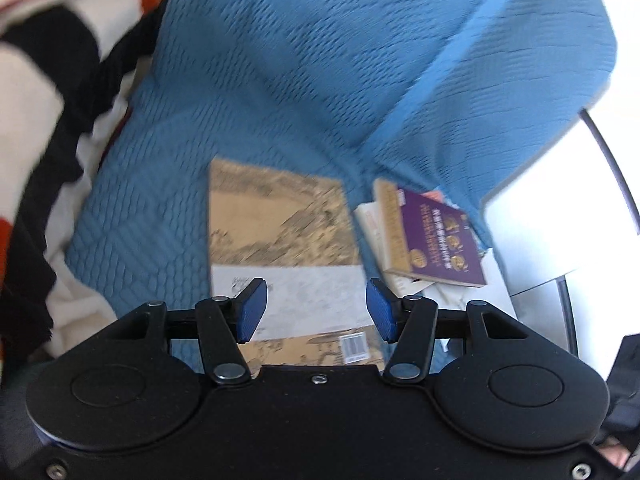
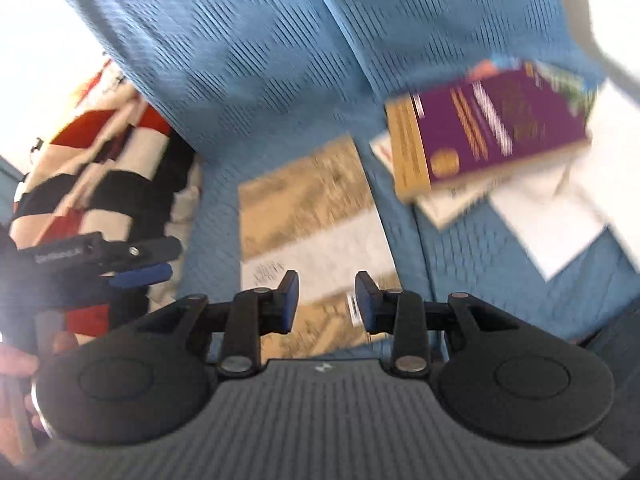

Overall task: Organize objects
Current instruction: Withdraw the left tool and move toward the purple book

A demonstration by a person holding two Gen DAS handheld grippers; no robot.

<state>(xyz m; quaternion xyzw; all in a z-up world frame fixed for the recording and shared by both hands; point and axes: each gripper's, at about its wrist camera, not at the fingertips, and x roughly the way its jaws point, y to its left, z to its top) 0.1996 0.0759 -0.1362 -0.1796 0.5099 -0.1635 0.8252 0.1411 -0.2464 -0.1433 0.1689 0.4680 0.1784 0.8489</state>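
Tan and white, the large picture book (image 1: 280, 248) lay flat on the blue quilted cover (image 1: 320, 60) of a sofa, and we found it directly beyond the left gripper (image 1: 316, 312) in the lower centre of the left wrist view. Its long axis ran from the bottom of the frame upward, roughly in line with the fingers. We noted both grippers empty: the left stood about half open with its blue pads (image 1: 251, 310) clear of the cover, and the right gripper (image 2: 326, 304) stood narrower, also holding nothing. In the right wrist view the same book appeared just ahead of the fingers in the centre. We judged neither hand clearly nearer; the book lay beneath both, and both views were blurred.

At centre right of the left view, a purple book (image 1: 436, 240) rested on top of a small stack of paler books, just beside the picture book but apart from it. White paper (image 2: 560, 216) lay under that stack. A striped blanket (image 1: 48, 120) of black, white and orange occupied the left edge. We saw no box, shelf or other container in either view, so the destination could not be established.
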